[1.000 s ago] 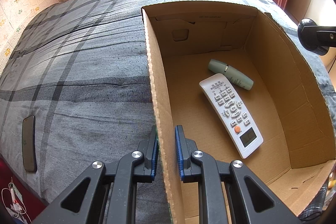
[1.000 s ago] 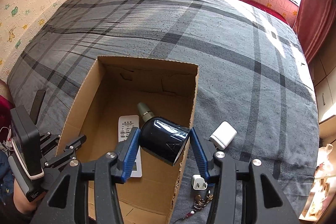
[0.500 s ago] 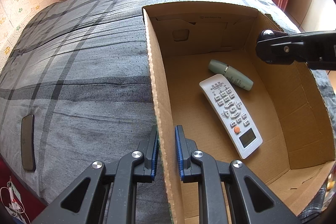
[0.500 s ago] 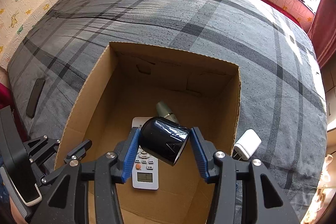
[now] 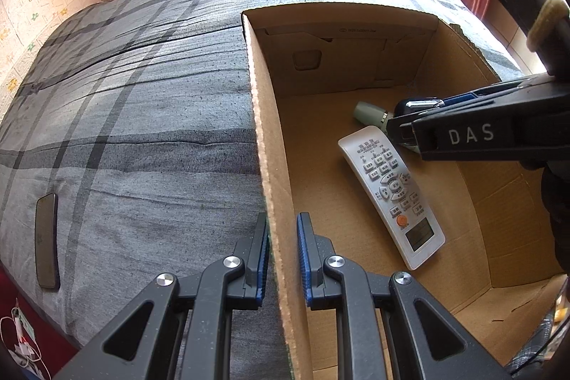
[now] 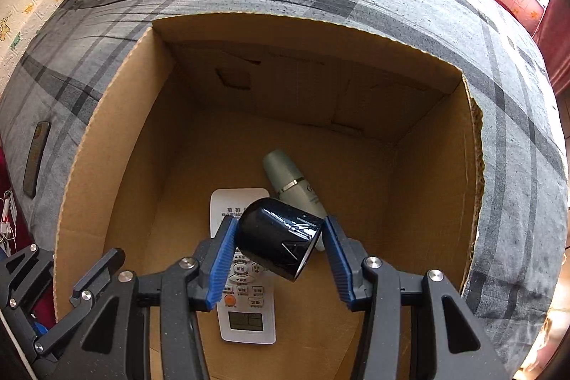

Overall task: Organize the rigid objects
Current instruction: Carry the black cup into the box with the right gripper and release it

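An open cardboard box [image 5: 265, 145] [image 6: 117, 130] stands on the bed. My left gripper [image 5: 282, 230] is shut on its left wall. Inside lie a white remote control [image 5: 392, 187] [image 6: 245, 308] and a pale green bottle [image 5: 368, 112] [image 6: 292, 180]. My right gripper [image 6: 279, 237] is shut on a glossy dark blue cup [image 6: 279, 237], tilted, held inside the box above the remote and bottle. It also shows in the left wrist view [image 5: 470, 134], reaching in from the right, with the cup [image 5: 415, 105] at its tip.
A dark phone [image 5: 46, 239] [image 6: 35, 159] lies on the grey plaid bedspread [image 5: 142, 95] left of the box. White cables [image 5: 19, 333] lie off the bed's near left corner. Patterned walls and a window lie beyond the bed.
My right gripper has carried the cup from beside the box's right wall over it and down into the box, above the remote. My left gripper has stayed clamped on the left wall.
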`<action>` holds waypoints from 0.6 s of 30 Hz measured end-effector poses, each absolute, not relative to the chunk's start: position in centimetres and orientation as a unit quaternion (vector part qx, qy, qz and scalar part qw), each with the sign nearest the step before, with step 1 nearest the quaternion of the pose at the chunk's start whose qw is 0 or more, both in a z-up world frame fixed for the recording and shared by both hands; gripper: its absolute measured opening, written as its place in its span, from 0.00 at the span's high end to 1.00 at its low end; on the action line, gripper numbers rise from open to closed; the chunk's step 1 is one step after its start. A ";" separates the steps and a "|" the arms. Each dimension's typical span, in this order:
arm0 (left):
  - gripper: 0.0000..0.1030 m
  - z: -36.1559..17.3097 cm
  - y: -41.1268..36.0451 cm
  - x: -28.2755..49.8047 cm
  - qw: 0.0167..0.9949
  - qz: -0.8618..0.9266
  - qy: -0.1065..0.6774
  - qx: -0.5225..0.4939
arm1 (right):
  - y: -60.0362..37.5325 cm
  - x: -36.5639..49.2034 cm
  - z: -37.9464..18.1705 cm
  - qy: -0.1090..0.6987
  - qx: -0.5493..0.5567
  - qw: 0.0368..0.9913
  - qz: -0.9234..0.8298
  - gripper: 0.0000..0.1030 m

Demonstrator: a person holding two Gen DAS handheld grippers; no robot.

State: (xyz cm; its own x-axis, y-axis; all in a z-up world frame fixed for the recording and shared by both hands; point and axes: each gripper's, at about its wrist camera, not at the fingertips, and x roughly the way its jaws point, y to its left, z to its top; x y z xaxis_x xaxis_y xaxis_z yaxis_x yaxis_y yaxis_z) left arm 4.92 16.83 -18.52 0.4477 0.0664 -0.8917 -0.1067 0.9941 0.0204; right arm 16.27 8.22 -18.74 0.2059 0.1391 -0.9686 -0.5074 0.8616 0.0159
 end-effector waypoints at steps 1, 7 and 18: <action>0.84 -18.5 16.8 4.9 0.851 0.051 0.523 -0.019 | 8.2 16.4 -19.0 0.596 -0.156 0.759 0.210 0.49; 0.84 -18.5 16.8 4.9 0.851 0.051 0.523 -0.019 | 8.0 16.8 -20.0 0.605 -0.149 0.754 0.210 0.49; 0.84 -18.5 16.6 5.0 0.850 0.052 0.524 -0.018 | 7.6 17.3 -20.3 0.606 -0.145 0.753 0.211 0.45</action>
State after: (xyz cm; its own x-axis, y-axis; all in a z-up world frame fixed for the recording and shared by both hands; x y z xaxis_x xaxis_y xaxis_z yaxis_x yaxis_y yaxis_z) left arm 4.97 16.62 -18.52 0.4444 0.0700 -0.8931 -0.1069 0.9940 0.0247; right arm 17.34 7.60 -20.27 0.1761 0.1416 -0.9741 -0.4928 0.8693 0.0373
